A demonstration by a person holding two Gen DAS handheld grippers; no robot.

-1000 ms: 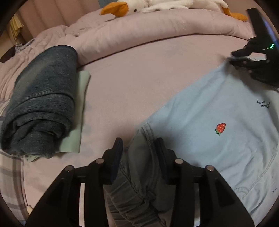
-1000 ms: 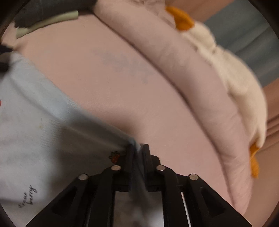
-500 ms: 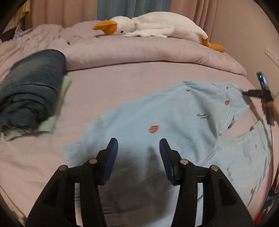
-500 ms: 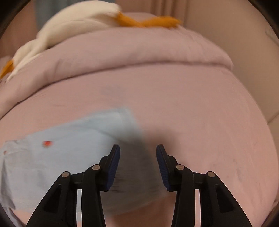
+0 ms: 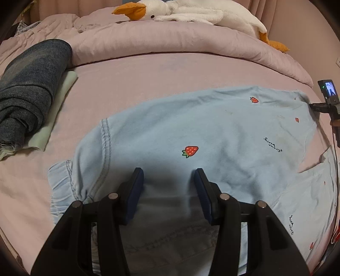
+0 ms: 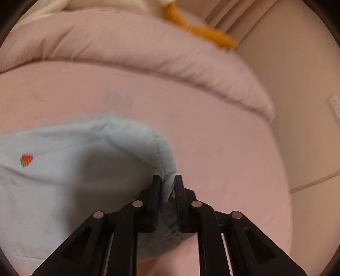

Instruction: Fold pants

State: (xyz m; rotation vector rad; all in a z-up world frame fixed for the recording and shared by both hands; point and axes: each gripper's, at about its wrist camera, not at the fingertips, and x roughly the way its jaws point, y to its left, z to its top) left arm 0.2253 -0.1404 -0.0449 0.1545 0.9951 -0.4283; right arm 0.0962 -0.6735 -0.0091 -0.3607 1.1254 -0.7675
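Black, blue-padded, the left gripper [image 5: 169,180] hangs released over the light blue cotton pants with red strawberry prints [image 5: 191,135], its jaws apart with nothing pressed between them; a second ago they pinched the gathered waistband. The pants now lie spread flat on the pink bed sheet [image 5: 131,85], stitched waistband nearest this gripper. At the pants' far leg end, the right gripper [image 6: 166,180] is clenched on a bunched hem, its jaws having just closed on the cloth. Beyond the pants lie a rolled dark blue knit garment [image 5: 29,85], a puffy pink duvet [image 5: 170,40] and a white plush goose [image 5: 191,10].
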